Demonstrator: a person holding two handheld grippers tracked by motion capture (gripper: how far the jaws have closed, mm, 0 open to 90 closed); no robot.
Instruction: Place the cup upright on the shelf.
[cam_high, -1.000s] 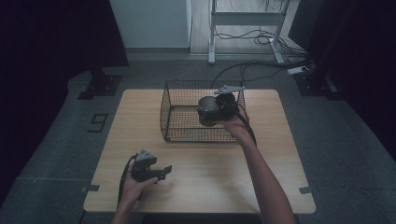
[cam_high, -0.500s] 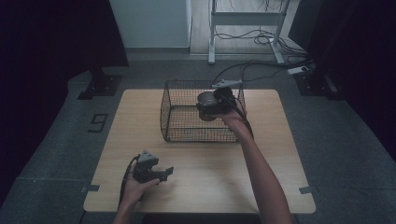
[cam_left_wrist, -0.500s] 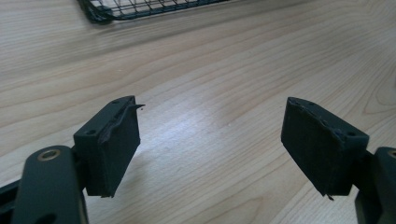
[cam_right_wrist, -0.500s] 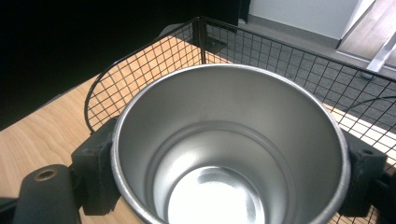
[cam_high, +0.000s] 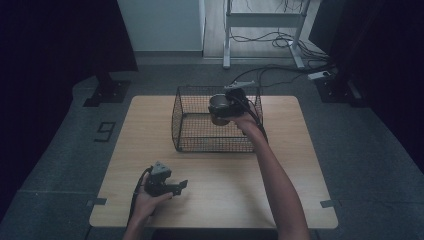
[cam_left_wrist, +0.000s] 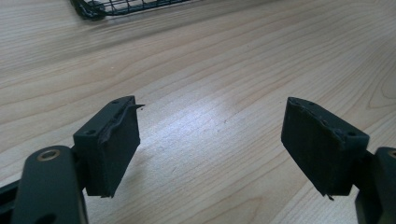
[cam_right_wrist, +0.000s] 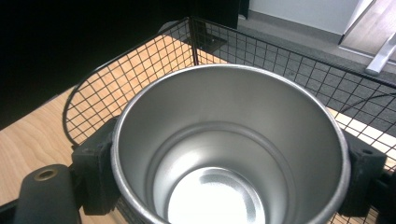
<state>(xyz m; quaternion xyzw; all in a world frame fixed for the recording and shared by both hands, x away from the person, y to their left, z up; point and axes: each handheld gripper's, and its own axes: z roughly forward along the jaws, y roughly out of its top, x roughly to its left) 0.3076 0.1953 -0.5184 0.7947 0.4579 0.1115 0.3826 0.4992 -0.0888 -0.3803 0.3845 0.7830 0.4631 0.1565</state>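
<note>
The right hand-held gripper (cam_high: 223, 106) has its two jaws pressed on the sides of a shiny metal cup (cam_right_wrist: 229, 149), one jaw on each side, so the cup is squeezed tight. In the high view the cup sits a little above the middle of the frame, up over the right part of the black wire basket (cam_high: 192, 131). I cannot tell if the cup is being put in or taken out, but it looks like it hangs above the basket floor. The cup is empty and its open top faces up toward the camera in the right gripper view. To do this step well, keep the cup straight up, not tipped, and move it slowly so it does not bump the thin wire wall just behind it. Hold the squeeze even, because smooth metal may slip. The left hand-held gripper (cam_left_wrist: 210, 140) has its jaws wide apart with nothing between them. It is low over the bare wooden worktop (cam_high: 225, 200) in the lower left of the high view, well apart from the basket. It should wait there and stay out of the way.
</note>
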